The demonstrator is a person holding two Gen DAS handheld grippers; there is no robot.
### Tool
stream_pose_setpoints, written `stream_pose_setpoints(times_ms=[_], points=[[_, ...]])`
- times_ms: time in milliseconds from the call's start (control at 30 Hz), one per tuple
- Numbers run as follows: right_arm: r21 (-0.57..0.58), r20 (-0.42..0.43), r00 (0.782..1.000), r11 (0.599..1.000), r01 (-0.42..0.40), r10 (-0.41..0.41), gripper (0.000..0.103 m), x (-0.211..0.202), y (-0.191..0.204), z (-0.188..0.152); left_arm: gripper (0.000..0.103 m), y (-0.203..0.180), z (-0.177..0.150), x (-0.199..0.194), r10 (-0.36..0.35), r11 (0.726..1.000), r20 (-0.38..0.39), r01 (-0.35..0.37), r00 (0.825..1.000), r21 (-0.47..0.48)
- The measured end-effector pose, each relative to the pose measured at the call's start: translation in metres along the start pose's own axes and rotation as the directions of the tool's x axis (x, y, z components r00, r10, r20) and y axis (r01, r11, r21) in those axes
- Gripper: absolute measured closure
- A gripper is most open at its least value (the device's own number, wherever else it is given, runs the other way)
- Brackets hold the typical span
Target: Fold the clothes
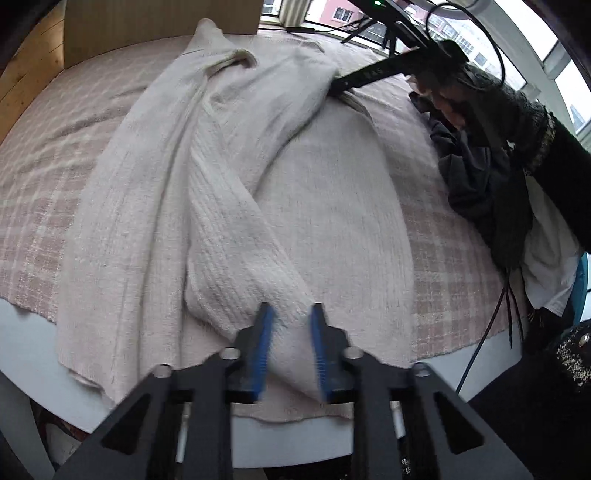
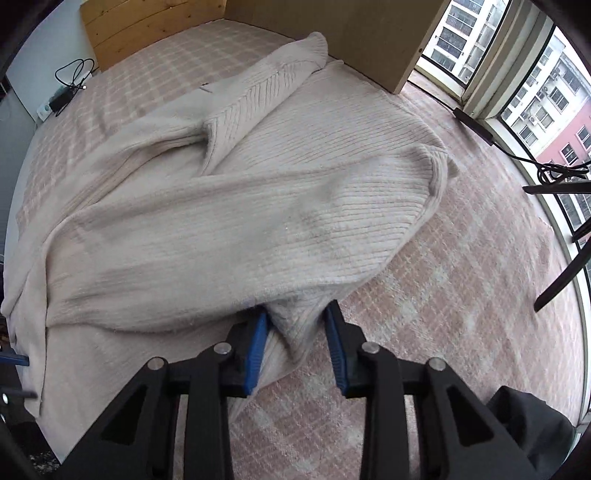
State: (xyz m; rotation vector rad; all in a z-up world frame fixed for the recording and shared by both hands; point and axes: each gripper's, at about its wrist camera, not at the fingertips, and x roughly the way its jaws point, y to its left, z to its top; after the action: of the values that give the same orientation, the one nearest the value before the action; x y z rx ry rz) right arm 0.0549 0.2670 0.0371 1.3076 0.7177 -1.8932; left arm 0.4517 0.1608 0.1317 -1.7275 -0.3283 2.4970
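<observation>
Left wrist view: a cream ribbed-knit sweater lies spread on a pink plaid blanket, its long axis running from the bottom of the frame up to the collar end at upper centre. One sleeve crosses diagonally down the body, and the left gripper has its blue-padded fingers pinched on that sleeve's cuff at bottom centre. The right gripper reaches in from the upper right, gripping the sweater's far edge. A dark heap of clothes sits at the right edge; bare blanket stays free at left.

Right wrist view: the sweater stretches from lower left to upper centre, fuzzy with fine ribs. The right gripper holds a fold of knit between its narrow-set pads at bottom centre. Open blanket fills the right side up to the window; a wooden board stands at the top.
</observation>
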Motion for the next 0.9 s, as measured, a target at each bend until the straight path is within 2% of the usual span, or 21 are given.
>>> stream_pose_setpoints(times_ms=[33, 67, 133, 200, 233, 267, 367, 400, 433, 467, 567, 667, 700, 733, 767, 800, 867, 900], points=[[-0.001, 0.001, 1.000, 1.000, -0.006, 0.006, 0.085, -0.001, -0.001, 0.000, 0.102, 0.009, 0.001, -0.010, 0.002, 0.999, 0.029, -0.001, 1.000, -0.037], [0.003, 0.004, 1.000, 1.000, -0.015, 0.015, 0.087, -0.002, -0.001, 0.000, 0.102, 0.020, 0.000, -0.024, 0.006, 0.996, 0.069, 0.000, 0.998, -0.086], [0.024, 0.016, 0.999, 0.999, -0.040, 0.040, 0.090, -0.009, -0.005, -0.002, 0.099, 0.047, -0.007, -0.052, 0.074, 0.979, 0.146, -0.044, 0.987, -0.199], [0.072, 0.029, 0.996, 0.994, -0.084, 0.082, 0.090, -0.013, -0.014, -0.005, 0.099, 0.069, -0.017, -0.069, 0.166, 0.948, 0.159, -0.114, 0.973, -0.297], [0.110, 0.031, 0.994, 0.988, -0.112, 0.109, 0.090, -0.015, -0.020, -0.007, 0.098, 0.072, -0.021, -0.072, 0.164, 0.942, 0.156, -0.108, 0.974, -0.316], [0.149, 0.034, 0.990, 0.979, -0.137, 0.134, 0.090, -0.015, -0.026, -0.009, 0.097, 0.068, -0.024, -0.071, 0.141, 0.948, 0.147, -0.091, 0.979, -0.305], [0.154, 0.030, 0.992, 0.980, -0.122, 0.119, 0.090, -0.016, -0.026, -0.012, 0.074, 0.028, -0.021, -0.048, 0.070, 0.983, 0.103, -0.051, 0.992, -0.175], [0.139, 0.026, 0.995, 0.985, -0.104, 0.101, 0.090, -0.015, -0.023, -0.012, 0.058, 0.013, -0.020, -0.039, 0.038, 0.991, 0.090, -0.026, 0.995, -0.133], [0.129, 0.023, 0.996, 0.988, -0.087, 0.085, 0.090, -0.016, -0.018, -0.014, 0.048, 0.000, -0.019, -0.029, 0.011, 0.995, 0.079, -0.003, 0.997, -0.103], [0.123, 0.022, 0.997, 0.990, -0.073, 0.071, 0.090, -0.016, -0.016, -0.014, 0.047, -0.011, -0.018, -0.020, -0.007, 0.997, 0.064, 0.012, 0.998, -0.081], [0.125, 0.028, 0.998, 0.990, -0.062, 0.059, 0.090, -0.018, -0.017, -0.013, 0.047, -0.036, -0.017, 0.009, 0.005, 1.000, -0.009, -0.005, 1.000, -0.026], [0.139, 0.038, 0.997, 0.988, -0.064, 0.060, 0.090, -0.024, -0.023, -0.012, 0.053, -0.045, -0.022, 0.019, 0.084, 0.996, 0.013, -0.085, 0.996, 0.041], [0.141, 0.040, 0.997, 0.988, -0.065, 0.060, 0.090, -0.025, -0.024, -0.013, 0.067, -0.042, -0.022, 0.017, 0.092, 0.995, 0.024, -0.093, 0.996, 0.038], [0.143, 0.042, 0.997, 0.987, -0.067, 0.062, 0.090, -0.026, -0.026, -0.014, 0.089, -0.037, -0.021, 0.014, 0.090, 0.996, 0.030, -0.091, 0.995, 0.017], [0.144, 0.044, 0.997, 0.987, -0.067, 0.061, 0.090, -0.027, -0.027, -0.015, 0.098, -0.028, -0.020, 0.010, 0.070, 0.997, 0.036, -0.069, 0.997, -0.018], [0.145, 0.044, 0.997, 0.987, -0.066, 0.060, 0.090, -0.027, -0.028, -0.016, 0.103, -0.018, -0.020, 0.004, 0.039, 0.997, 0.045, -0.036, 0.998, -0.062], [0.148, 0.045, 0.997, 0.987, -0.068, 0.061, 0.091, -0.027, -0.029, -0.020, 0.103, 0.004, -0.020, -0.016, -0.020, 0.988, 0.100, 0.035, 0.995, -0.152], [0.148, 0.047, 0.997, 0.987, -0.069, 0.063, 0.091, -0.027, -0.031, -0.022, 0.103, 0.016, -0.021, -0.029, -0.022, 0.980, 0.144, 0.050, 0.989, -0.192]])
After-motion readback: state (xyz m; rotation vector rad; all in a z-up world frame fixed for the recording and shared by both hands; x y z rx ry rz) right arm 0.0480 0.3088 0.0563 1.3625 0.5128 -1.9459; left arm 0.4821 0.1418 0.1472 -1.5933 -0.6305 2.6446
